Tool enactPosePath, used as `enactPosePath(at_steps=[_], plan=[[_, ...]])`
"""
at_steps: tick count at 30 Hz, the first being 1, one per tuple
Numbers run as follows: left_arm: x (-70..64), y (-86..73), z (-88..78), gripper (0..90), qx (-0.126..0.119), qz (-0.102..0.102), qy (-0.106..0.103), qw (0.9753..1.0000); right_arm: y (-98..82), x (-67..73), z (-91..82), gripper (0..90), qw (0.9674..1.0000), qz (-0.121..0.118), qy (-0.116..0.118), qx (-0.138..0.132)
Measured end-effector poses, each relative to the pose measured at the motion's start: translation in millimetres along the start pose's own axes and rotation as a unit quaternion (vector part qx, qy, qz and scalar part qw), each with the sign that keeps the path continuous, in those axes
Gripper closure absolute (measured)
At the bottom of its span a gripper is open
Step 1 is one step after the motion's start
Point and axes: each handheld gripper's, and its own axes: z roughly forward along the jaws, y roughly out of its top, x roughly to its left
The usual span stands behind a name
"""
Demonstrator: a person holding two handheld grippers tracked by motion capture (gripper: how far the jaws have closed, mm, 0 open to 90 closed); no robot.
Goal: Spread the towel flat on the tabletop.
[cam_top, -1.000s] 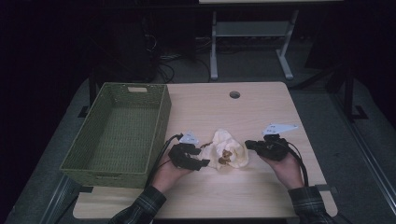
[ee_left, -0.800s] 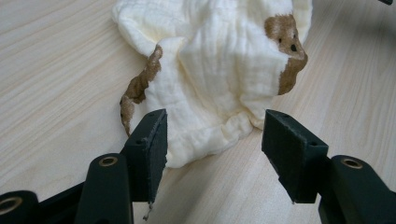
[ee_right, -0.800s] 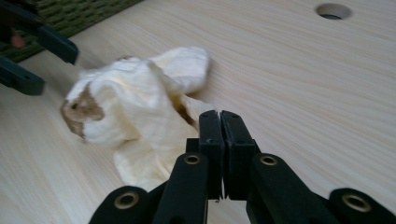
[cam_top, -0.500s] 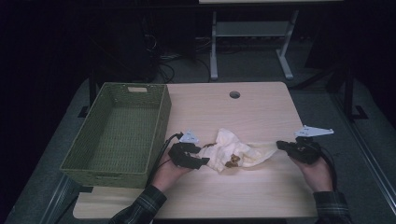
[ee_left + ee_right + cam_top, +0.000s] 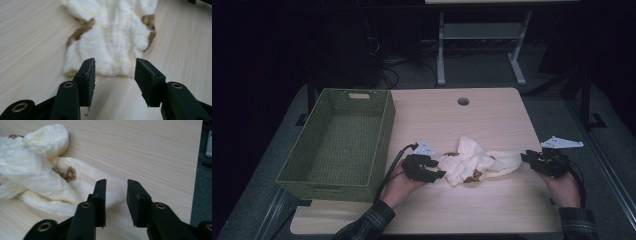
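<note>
Light wood-grain rectangular table (image 5: 492,115), small round hole (image 5: 463,101) near its far edge at 12 o'clock. Green woven rectangular basket (image 5: 377,145) sits on the table's left side, 9 o'clock from table centre, nothing seen inside.

Crumpled cream-white cloth with brown patches (image 5: 474,162) lies on the bare wood at about 6 o'clock from table centre, stretched out left to right between the two grippers, bunched higher in the middle. In the left gripper view the cloth (image 5: 112,40) is spread flat at 12 o'clock ahead of the jaws, brown marks on both sides. In the right gripper view the cloth (image 5: 42,175) lies at 10 o'clock, folded in thick rolls, one end reaching the jaws.

Left gripper (image 5: 432,170), black, at the cloth's 9 o'clock end, held in the person's left hand (image 5: 404,182). In its own view the left gripper (image 5: 115,75) has jaws about half open, just been closing; cloth edge lies just ahead of the tips, nothing gripped between the pads.

Right gripper (image 5: 528,159), black, at the cloth's 3 o'clock end, right hand (image 5: 562,187) behind it. In its own view the right gripper (image 5: 116,195) has jaws a narrow gap apart, just been opening; the cloth end lies just past the tips and behind the left jaw, pads not pressing on it.
</note>
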Motion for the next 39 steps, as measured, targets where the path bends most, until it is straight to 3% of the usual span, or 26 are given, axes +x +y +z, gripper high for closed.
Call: enactPosePath(at_steps=[1,6,9,13,15,17,19,21,32,36,39], plan=[[0.0,0.0,0.0,49.9,0.000,0.000,0.000,1.0000,0.0,0.0,0.0,66.7,1.0000,0.000,0.000,0.000],[-19.1,6.9,26.6,48.7,0.013,0.024,-0.026,0.9993,4.4,17.6,2.1,65.8,0.9988,-0.017,0.046,-0.004],[-26.6,8.8,39.0,48.3,0.026,0.043,-0.027,0.9984,1.9,27.5,8.3,65.8,0.9974,-0.025,0.067,0.010],[-30.1,8.9,53.1,48.3,0.035,0.052,-0.025,0.9977,-3.9,35.1,12.6,65.6,0.9957,-0.035,0.081,0.028],[-29.8,8.3,57.5,53.7,0.043,0.055,-0.022,0.9973,-7.5,37.4,14.6,65.4,0.9945,-0.038,0.090,0.035],[-29.1,8.7,58.7,65.5,0.040,0.057,-0.012,0.9975,-10.8,40.0,16.6,65.2,0.9930,-0.043,0.102,0.042],[-25.9,10.0,57.1,81.3,0.035,0.054,-0.011,0.9978,-12.3,43.5,17.6,65.3,0.9920,-0.050,0.105,0.050],[-21.8,11.8,53.2,87.2,0.025,0.040,-0.011,0.9988,-13.0,45.5,17.8,65.7,0.9909,-0.057,0.113,0.045],[-2.5,23.1,11.4,88.4,-0.035,0.006,-0.015,0.9993,-5.3,71.1,23.5,67.1,0.9813,-0.095,0.164,0.036],[1.0,25.3,3.7,88.4,-0.048,-0.001,-0.015,0.9987,-2.1,84.8,37.5,66.5,0.9755,-0.117,0.179,0.053],[0.8,27.3,-0.4,88.4,-0.056,0.001,-0.014,0.9983,-0.5,93.3,44.9,66.5,0.9734,-0.128,0.180,0.059]])
